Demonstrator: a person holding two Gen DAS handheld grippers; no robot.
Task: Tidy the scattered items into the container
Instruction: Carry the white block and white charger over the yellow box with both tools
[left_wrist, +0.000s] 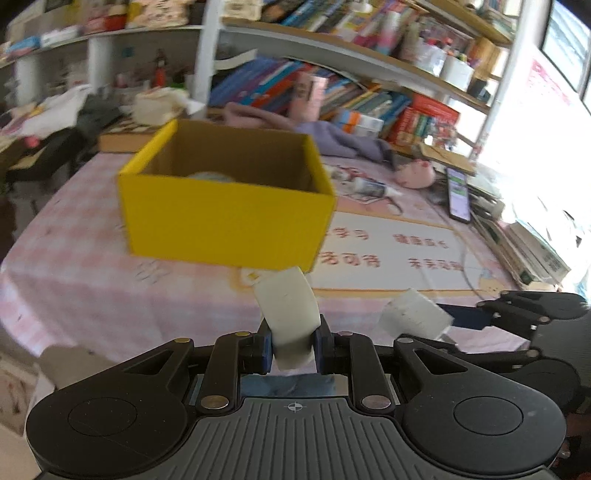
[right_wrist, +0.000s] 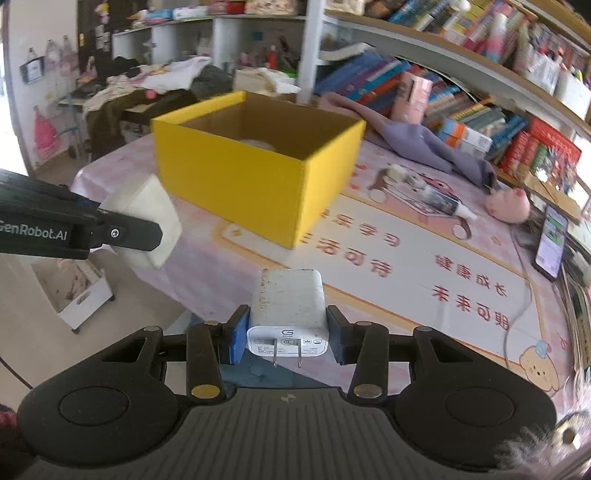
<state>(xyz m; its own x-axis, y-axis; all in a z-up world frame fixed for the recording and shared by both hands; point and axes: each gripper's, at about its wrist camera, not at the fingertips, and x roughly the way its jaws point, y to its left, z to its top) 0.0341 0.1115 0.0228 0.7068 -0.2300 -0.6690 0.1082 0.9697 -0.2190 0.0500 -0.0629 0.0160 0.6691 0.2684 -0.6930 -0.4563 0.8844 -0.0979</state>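
An open yellow cardboard box stands on the pink table, with a round pale item inside. My left gripper is shut on a white tape roll, held in the air short of the box; it shows from the side in the right wrist view. My right gripper is shut on a white plug charger, prongs facing the camera, held above the table edge. The charger also shows in the left wrist view.
A tube and a pink plush toy lie on the table right of the box. A phone lies at the right edge. A purple cloth and bookshelves stand behind. A white crate sits on the floor at left.
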